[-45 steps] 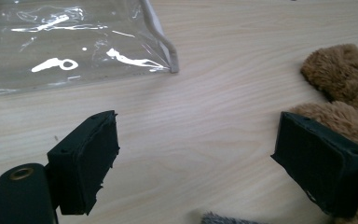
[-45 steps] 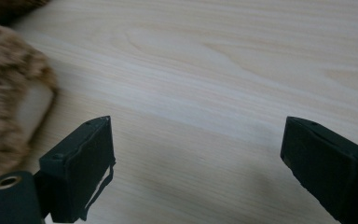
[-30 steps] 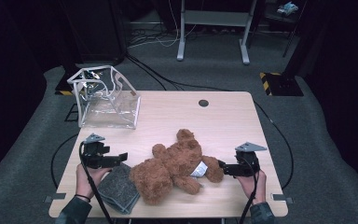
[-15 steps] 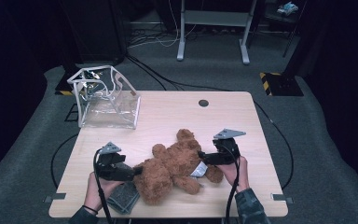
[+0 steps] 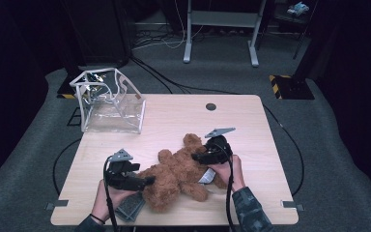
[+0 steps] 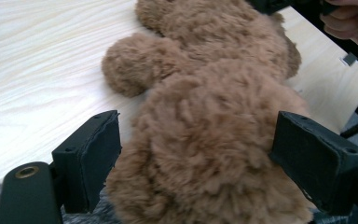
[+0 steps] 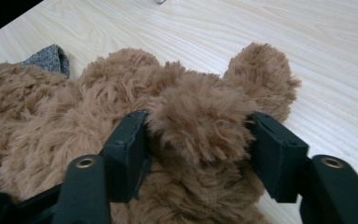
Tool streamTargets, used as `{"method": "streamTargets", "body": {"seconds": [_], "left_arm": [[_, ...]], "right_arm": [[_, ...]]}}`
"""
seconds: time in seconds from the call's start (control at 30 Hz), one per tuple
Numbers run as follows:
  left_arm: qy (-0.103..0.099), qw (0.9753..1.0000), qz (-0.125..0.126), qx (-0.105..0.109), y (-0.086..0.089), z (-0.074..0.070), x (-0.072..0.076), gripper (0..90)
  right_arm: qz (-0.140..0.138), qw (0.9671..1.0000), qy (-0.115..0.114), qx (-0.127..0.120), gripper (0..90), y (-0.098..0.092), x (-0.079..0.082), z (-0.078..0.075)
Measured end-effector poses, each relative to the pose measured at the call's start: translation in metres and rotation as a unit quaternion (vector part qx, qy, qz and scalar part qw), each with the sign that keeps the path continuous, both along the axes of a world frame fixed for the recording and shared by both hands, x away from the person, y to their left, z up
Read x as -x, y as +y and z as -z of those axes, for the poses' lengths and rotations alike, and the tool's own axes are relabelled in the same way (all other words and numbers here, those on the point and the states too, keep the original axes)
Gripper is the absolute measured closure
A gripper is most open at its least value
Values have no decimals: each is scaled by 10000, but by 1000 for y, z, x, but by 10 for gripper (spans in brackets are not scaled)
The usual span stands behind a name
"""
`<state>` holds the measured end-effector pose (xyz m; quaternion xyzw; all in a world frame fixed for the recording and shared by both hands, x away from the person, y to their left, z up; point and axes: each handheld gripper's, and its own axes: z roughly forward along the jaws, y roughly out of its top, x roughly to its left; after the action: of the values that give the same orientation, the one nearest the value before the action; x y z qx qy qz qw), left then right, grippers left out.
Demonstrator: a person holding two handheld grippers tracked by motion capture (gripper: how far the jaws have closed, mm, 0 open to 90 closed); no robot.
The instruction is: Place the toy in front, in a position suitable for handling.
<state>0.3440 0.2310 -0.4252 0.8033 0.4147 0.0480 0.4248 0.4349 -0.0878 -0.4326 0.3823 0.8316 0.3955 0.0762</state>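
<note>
A brown teddy bear (image 5: 181,174) lies near the front edge of the wooden table (image 5: 174,116). The left gripper (image 6: 193,158), held low from the near left, straddles a plush limb with jaws apart. The right gripper (image 7: 198,149) brackets a tuft of fur, jaws touching it. Both have closed in since a second ago. A white tag (image 5: 206,177) shows no readable writing.

The teddy bear (image 5: 181,173) lies on the table (image 5: 251,125) near your edge, between your two grippers: your left gripper (image 5: 142,181) at its left, your right gripper (image 5: 200,157) at its right. A grey cloth (image 5: 130,207) lies under your left hand. The clear box (image 5: 110,101) stands at the table's far left corner.
</note>
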Motion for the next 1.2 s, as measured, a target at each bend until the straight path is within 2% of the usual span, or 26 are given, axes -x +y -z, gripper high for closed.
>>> {"method": "streamTargets", "body": {"seconds": [0.07,0.1,0.17,0.2,0.33,0.37,0.43,0.47,0.5,0.57,0.67,0.9,1.03,1.2], "left_arm": [[19,9999,71,-80,-8,4,2,159],[21,9999,85,-103,-11,6,1,160],[104,9998,168,-13,-13,12,0,225],[127,9998,174,-22,-14,15,0,259],[32,9997,244,-83,-17,23,4,424],[-51,9994,296,-187,-16,24,4,467],[-74,9994,298,-152,-15,25,5,541],[-138,9992,323,-182,-15,26,5,563],[-179,9992,322,-175,-15,25,7,586],[-254,9989,347,-186,-16,24,8,624],[-356,9987,350,-129,-16,20,10,663],[-337,9983,479,74,-16,9,5,708],[-532,9970,558,90,-18,-8,-5,709],[-653,9960,608,83,-21,-29,-22,711]], "right_arm": [[65,9999,103,44,446,1,1,0],[22,10000,47,69,462,0,1,1],[52,9998,123,130,503,0,2,1],[11,9999,87,139,521,-1,1,3],[30,9997,189,134,636,-2,3,8],[31,9997,208,115,660,-2,3,9],[27,9997,199,112,703,-1,5,10],[-1,9999,86,128,717,-1,5,11],[22,9998,115,145,731,0,8,10],[43,9999,-23,159,754,0,12,10],[85,9997,-216,90,774,-3,17,8],[237,9984,-482,-154,788,-13,26,-5],[345,9970,-658,-202,789,-19,29,-19],[495,9947,-881,-211,789,-26,26,-41]]}}
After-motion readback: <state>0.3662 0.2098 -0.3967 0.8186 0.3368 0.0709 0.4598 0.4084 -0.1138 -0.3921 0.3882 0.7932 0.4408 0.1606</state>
